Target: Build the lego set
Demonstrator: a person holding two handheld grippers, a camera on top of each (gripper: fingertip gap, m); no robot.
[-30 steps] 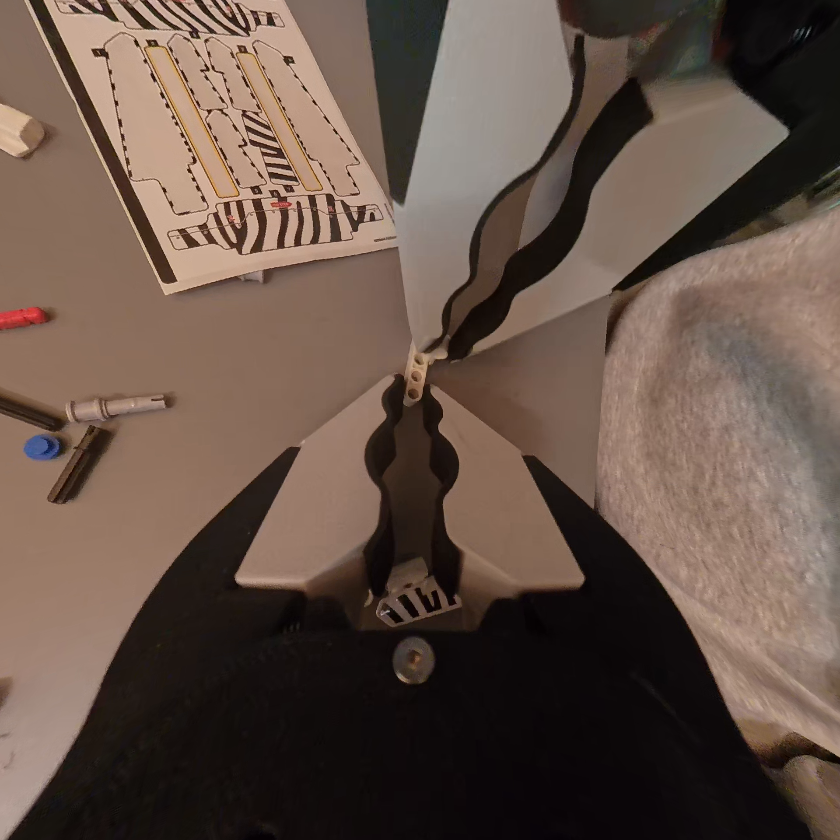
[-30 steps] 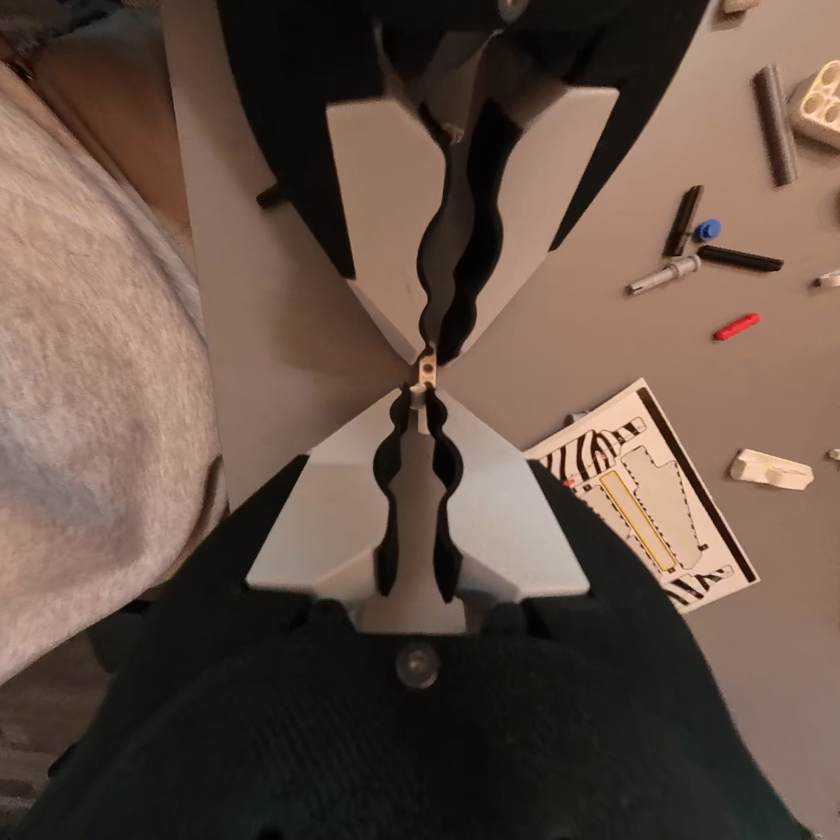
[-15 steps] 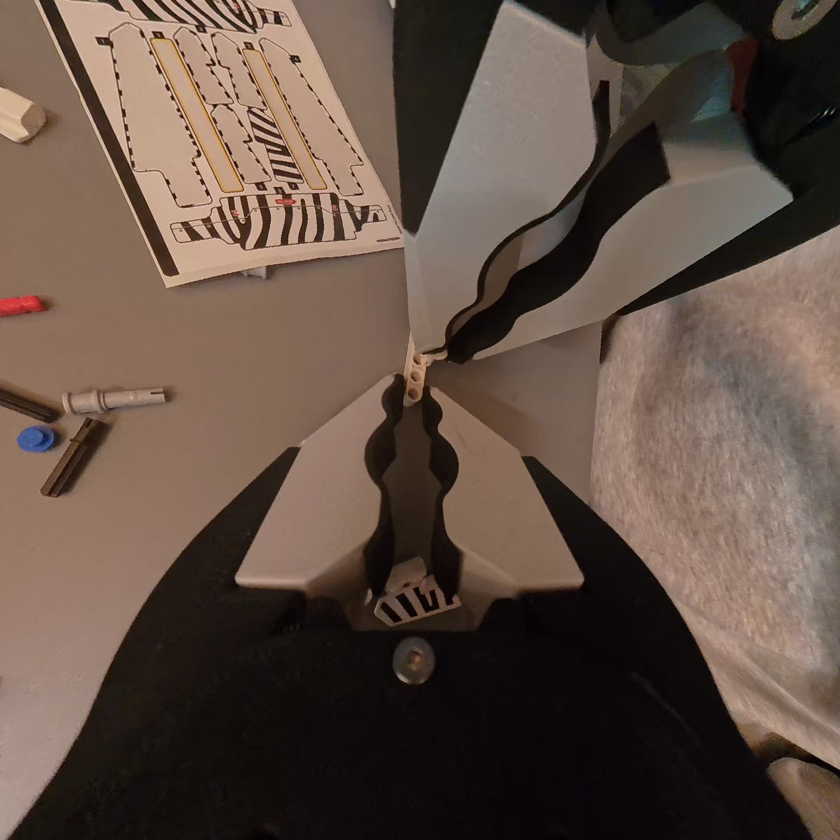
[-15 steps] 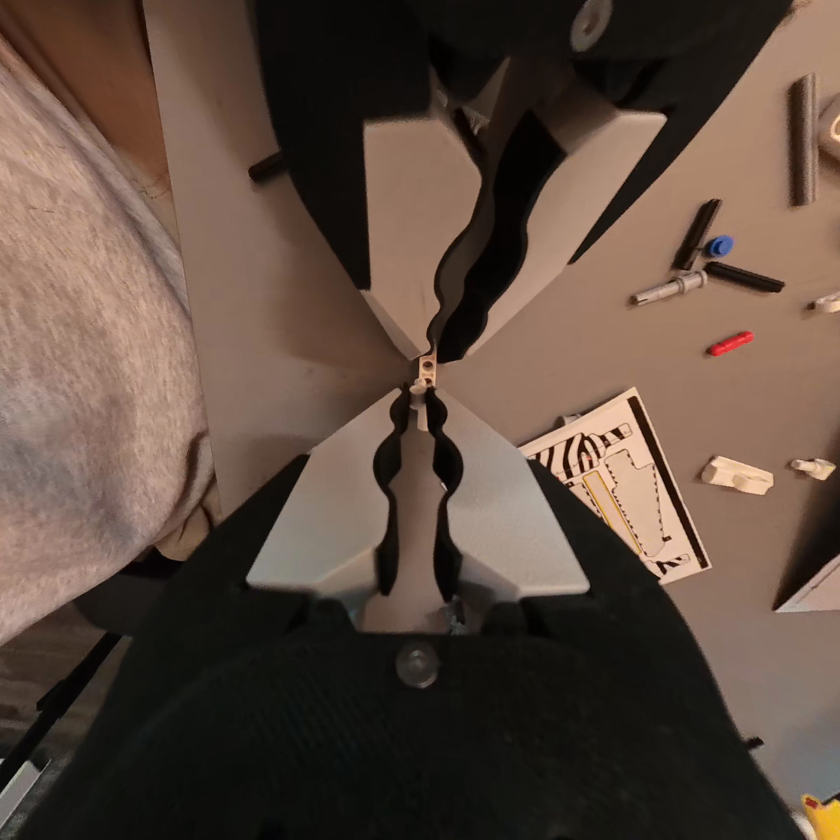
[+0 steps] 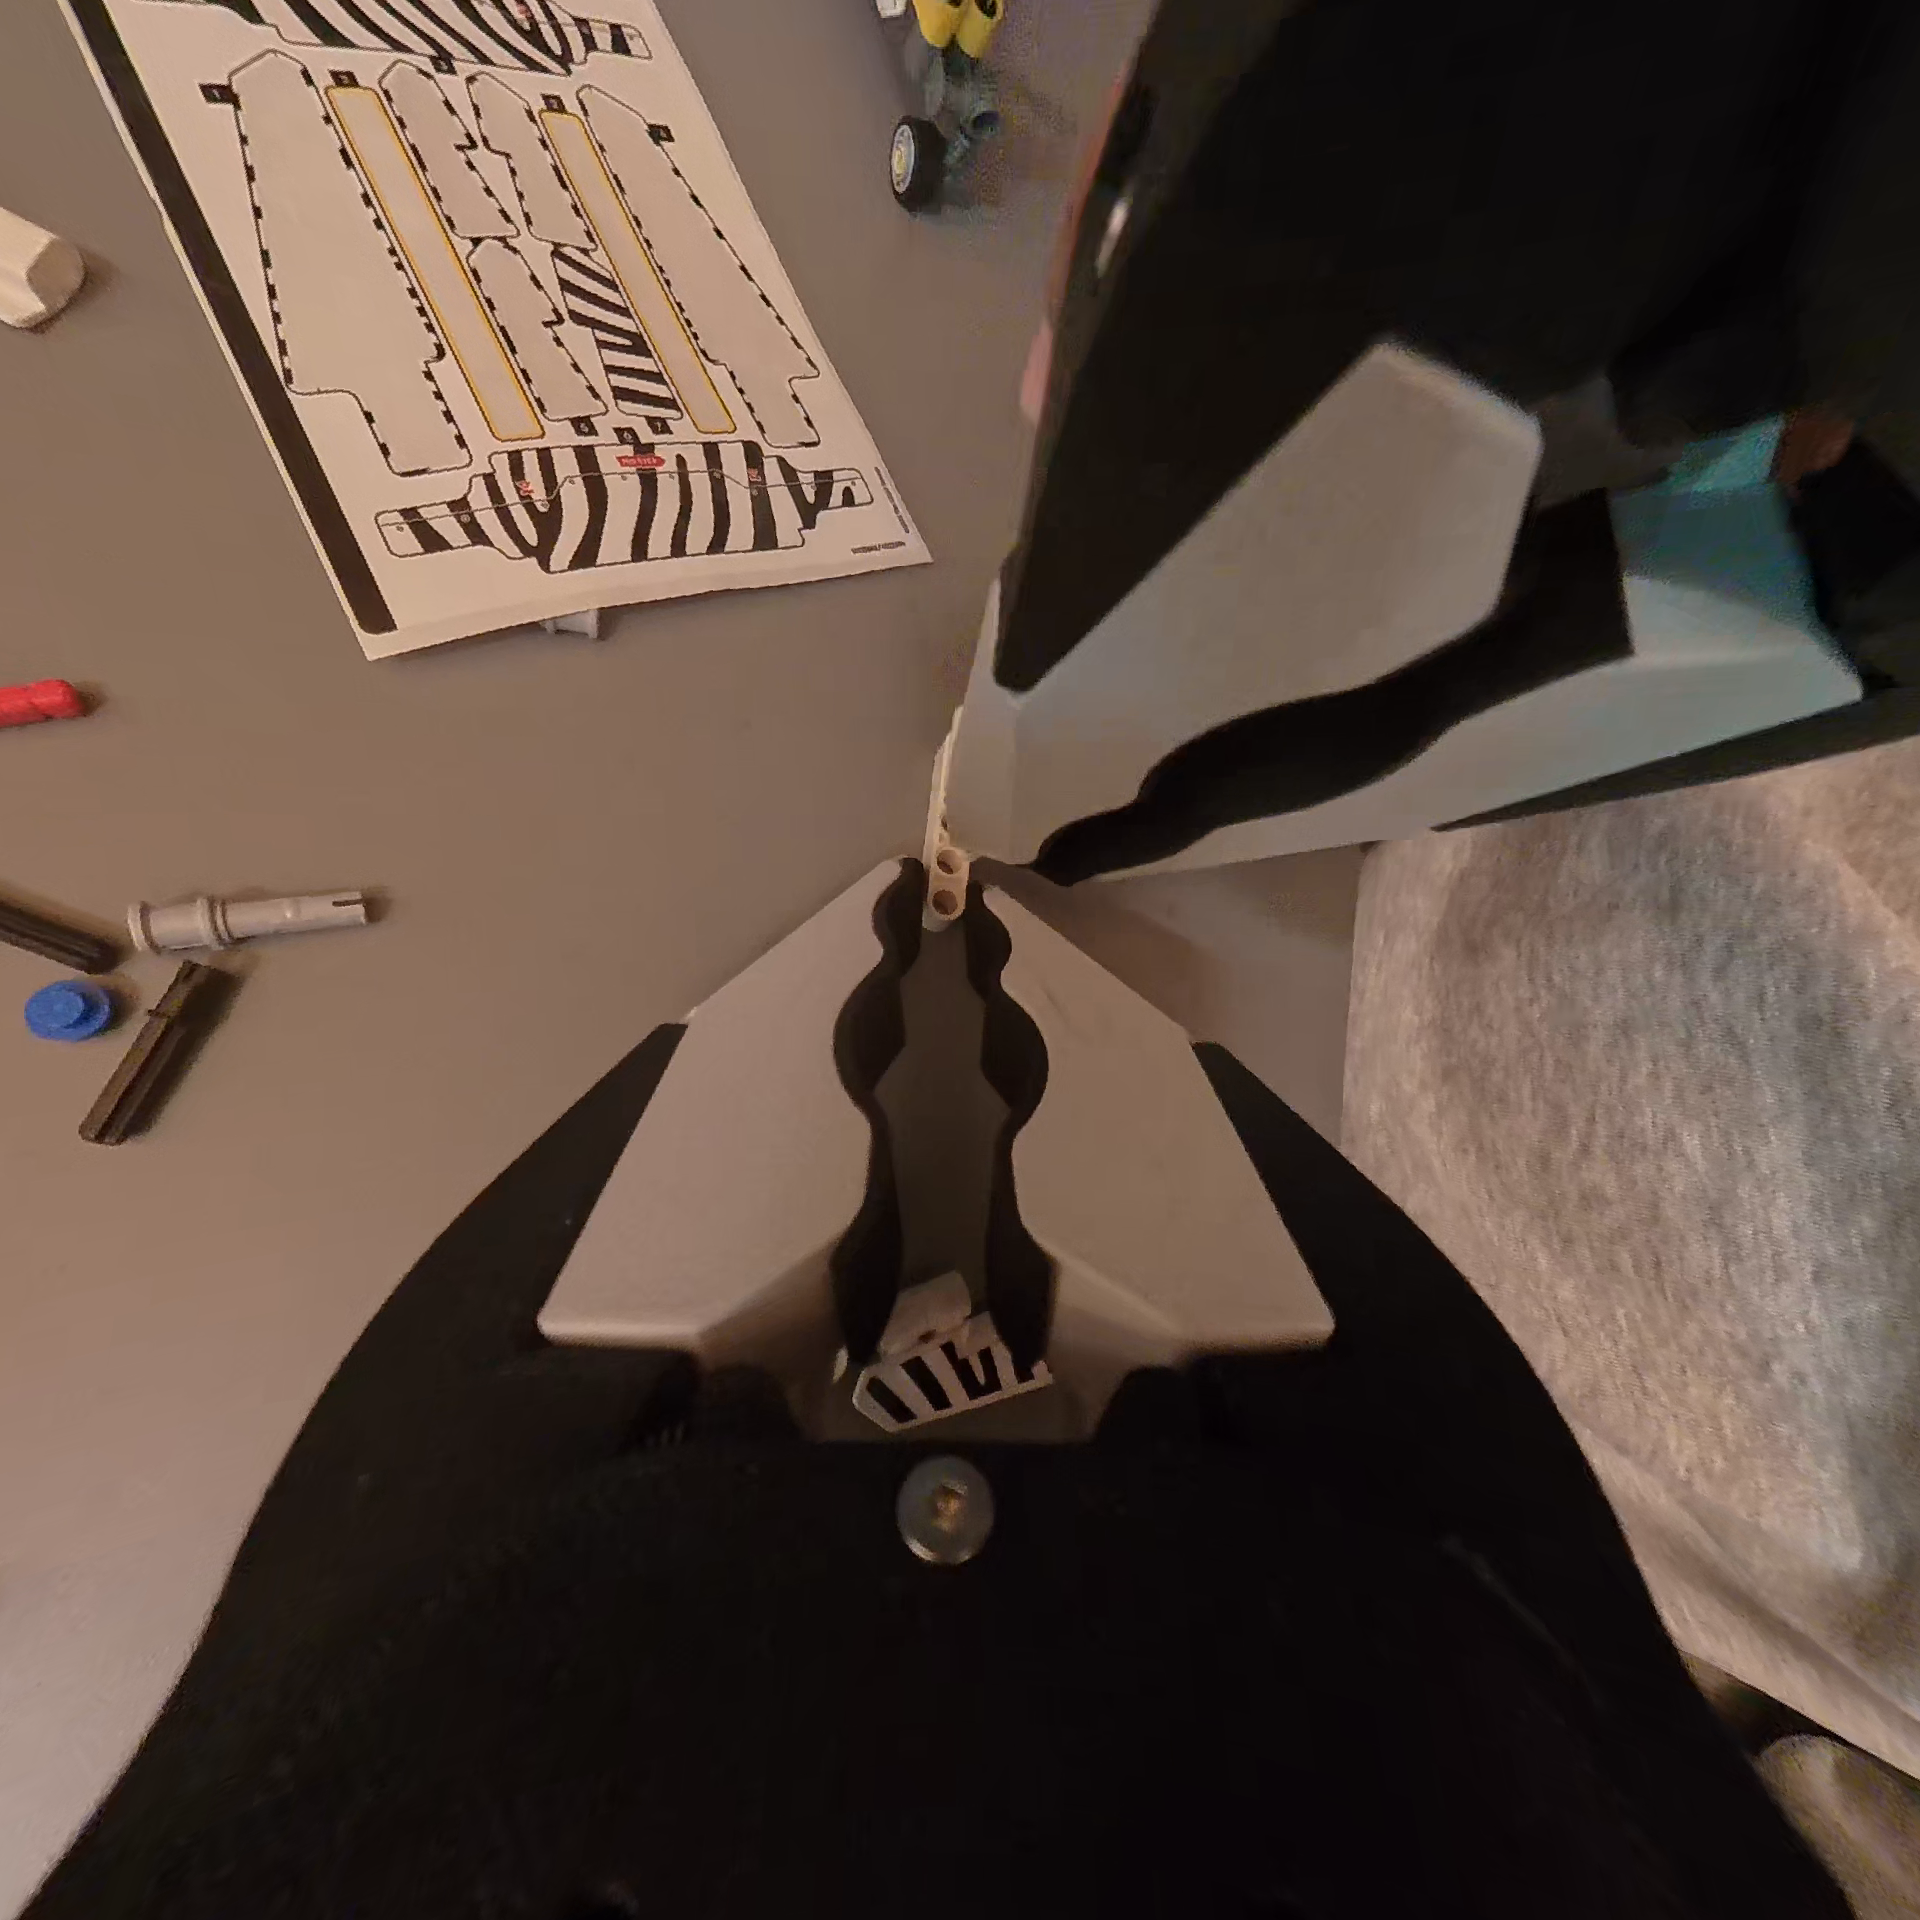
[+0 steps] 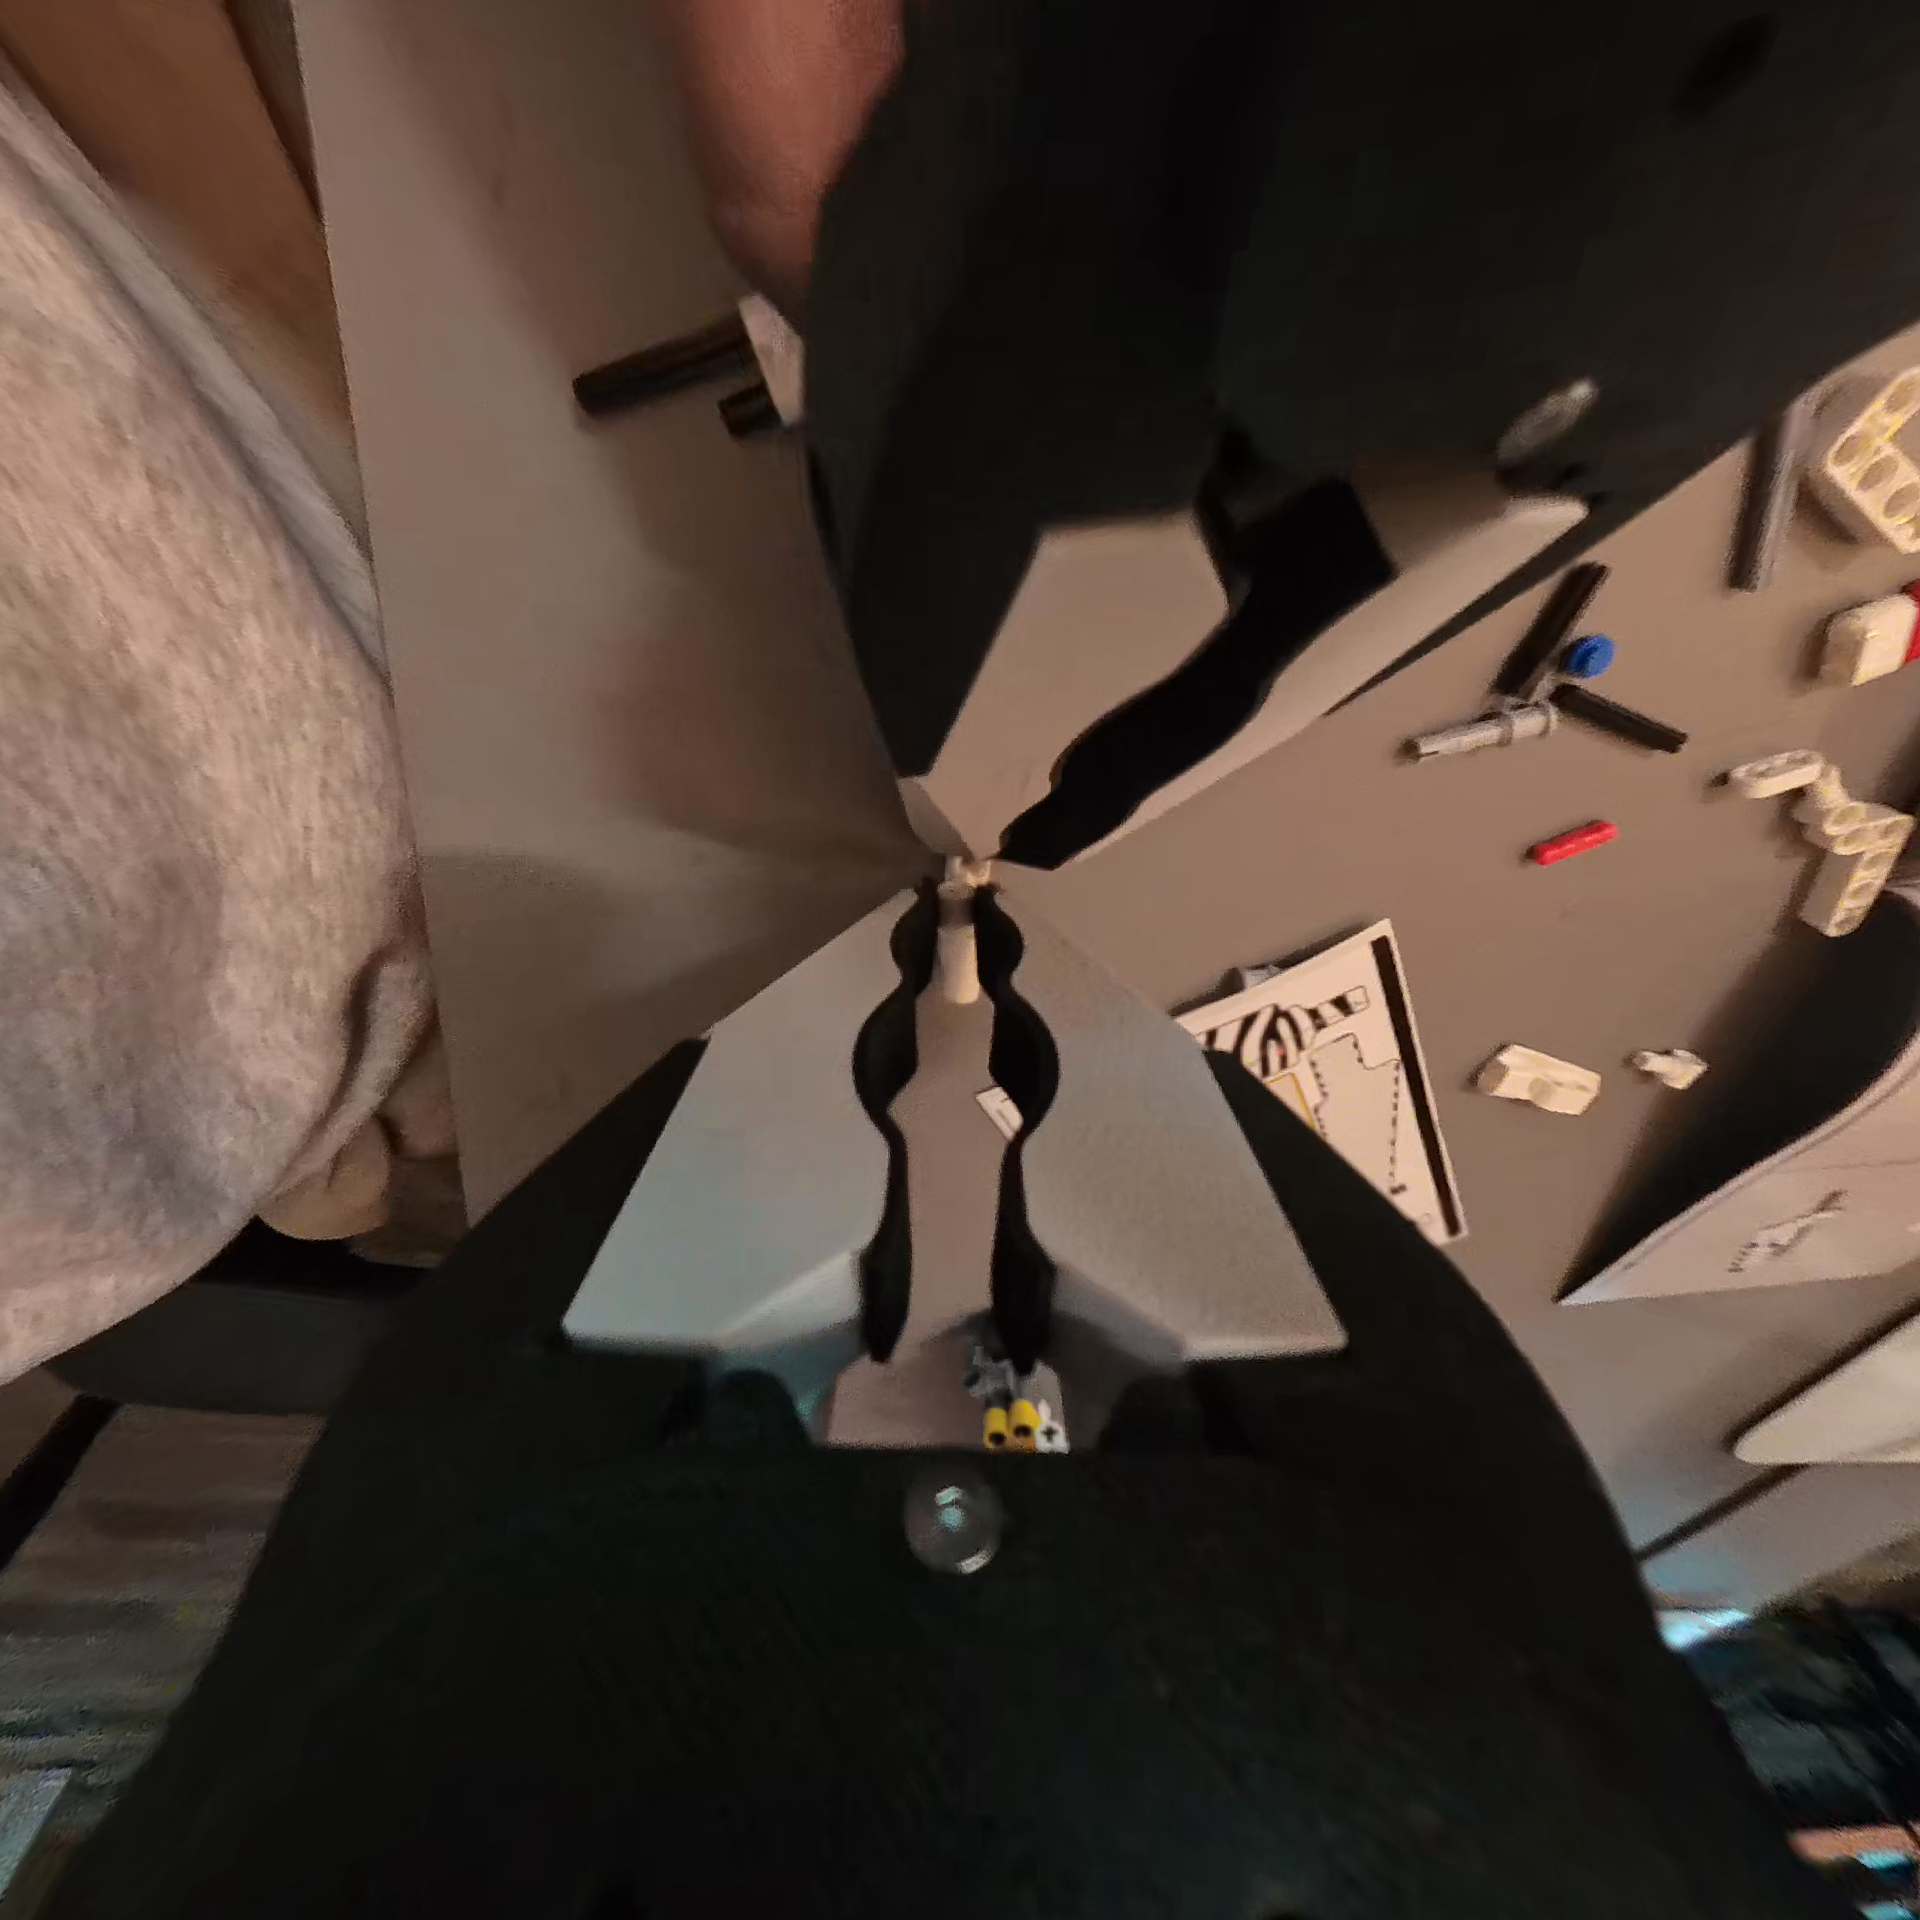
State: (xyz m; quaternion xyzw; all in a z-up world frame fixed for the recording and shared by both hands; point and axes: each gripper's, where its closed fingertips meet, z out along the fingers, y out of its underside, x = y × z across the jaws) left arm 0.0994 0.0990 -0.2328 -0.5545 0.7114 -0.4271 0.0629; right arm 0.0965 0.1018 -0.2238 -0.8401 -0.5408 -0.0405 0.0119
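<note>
At the centre of both wrist views, two grippers meet tip to tip above a grey table (image 5: 623, 790). The left gripper (image 5: 943, 896) has its jaws pressed together on a small white lego beam (image 5: 945, 883) with round holes; only the beam's end shows between the tips. From one o'clock the right gripper (image 5: 1013, 847) reaches in, blurred, its tips touching the same spot; a thin white part runs up along its edge, mostly hidden.

Seen from the right wrist, the right gripper (image 6: 961, 914) is clamped on a short white peg (image 6: 958, 961), whose far end meets the small white piece at the left gripper (image 6: 977, 847) tips. How the two pieces join is too small to make out.

Loose parts lie about the table: a sticker sheet (image 5: 499, 312) at eleven o'clock, cut off by the top edge; a red pin (image 5: 36, 701), a grey axle pin (image 5: 244, 920), a blue stud (image 5: 68, 1010) and a black axle (image 5: 156, 1049) at nine o'clock; a wheel assembly (image 5: 940, 135) at twelve, partly cropped. Grey fabric (image 5: 1662, 1195) fills the three o'clock side.
</note>
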